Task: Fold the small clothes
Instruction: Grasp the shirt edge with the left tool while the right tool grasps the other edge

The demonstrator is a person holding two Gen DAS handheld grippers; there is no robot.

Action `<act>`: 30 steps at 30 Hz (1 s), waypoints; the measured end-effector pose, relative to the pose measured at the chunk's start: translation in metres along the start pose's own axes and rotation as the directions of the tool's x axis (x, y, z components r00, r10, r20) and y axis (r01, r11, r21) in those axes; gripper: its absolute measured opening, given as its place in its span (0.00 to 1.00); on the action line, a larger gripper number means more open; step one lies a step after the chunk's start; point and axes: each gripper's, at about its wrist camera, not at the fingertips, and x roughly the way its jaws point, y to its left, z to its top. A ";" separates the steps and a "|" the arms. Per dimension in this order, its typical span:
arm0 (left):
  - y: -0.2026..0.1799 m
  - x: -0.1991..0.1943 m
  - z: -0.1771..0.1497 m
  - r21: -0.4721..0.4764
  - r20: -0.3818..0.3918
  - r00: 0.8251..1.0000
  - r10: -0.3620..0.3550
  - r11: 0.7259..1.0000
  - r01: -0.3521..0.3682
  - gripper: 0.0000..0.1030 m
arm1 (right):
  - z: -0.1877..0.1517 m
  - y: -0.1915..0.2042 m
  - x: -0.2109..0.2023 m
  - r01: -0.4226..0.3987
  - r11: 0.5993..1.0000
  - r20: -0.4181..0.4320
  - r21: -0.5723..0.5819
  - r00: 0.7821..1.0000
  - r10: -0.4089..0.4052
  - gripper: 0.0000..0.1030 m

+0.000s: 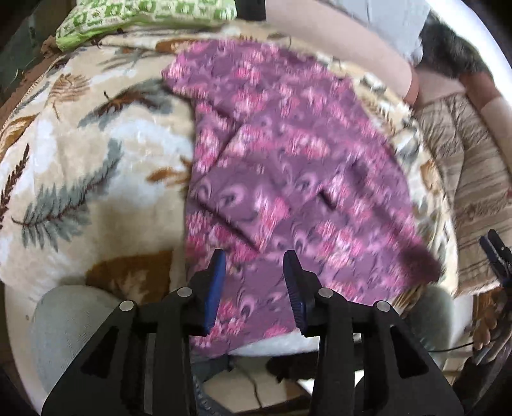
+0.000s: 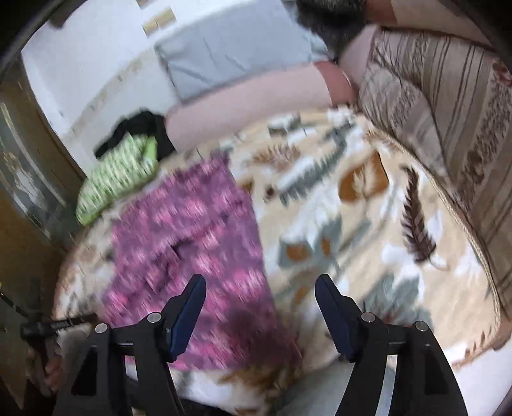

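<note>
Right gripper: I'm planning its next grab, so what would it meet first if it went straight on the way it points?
Probably the cream leaf-patterned fleece blanket, just right of the purple-pink patterned garment. The open right gripper looks past the garment's edge, though blur makes depth uncertain.

A garment [image 1: 288, 179] lies spread on a blanket [image 1: 96, 153] covering a bed, its near end hanging over the bed's edge. In the left wrist view the left hand-held gripper [image 1: 254, 265] hangs over that near end; a pouch [image 1: 140, 16] sits on the blanket at 11 o'clock, a pillow [image 1: 464, 179] at 3 o'clock. In the right wrist view the right hand-held gripper [image 2: 260, 288] hangs over the garment's right edge, the garment at 10 o'clock, the pillow at 1 o'clock.
</note>
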 end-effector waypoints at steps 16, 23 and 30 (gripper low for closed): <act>0.050 0.066 0.191 -0.037 0.076 0.986 0.149 0.989 -0.146 0.62 | 0.133 0.043 0.220 -0.234 0.971 -0.279 0.038 0.931 0.235 0.69; 0.078 0.125 0.277 -0.053 0.017 0.984 0.178 0.983 -0.177 0.62 | 0.195 0.048 0.321 -0.182 0.983 -0.352 0.039 0.918 0.184 0.68; 0.100 0.180 0.335 -0.083 -0.059 0.991 0.118 0.989 -0.123 0.62 | 0.240 0.049 0.417 -0.088 0.994 -0.411 0.064 0.905 0.106 0.61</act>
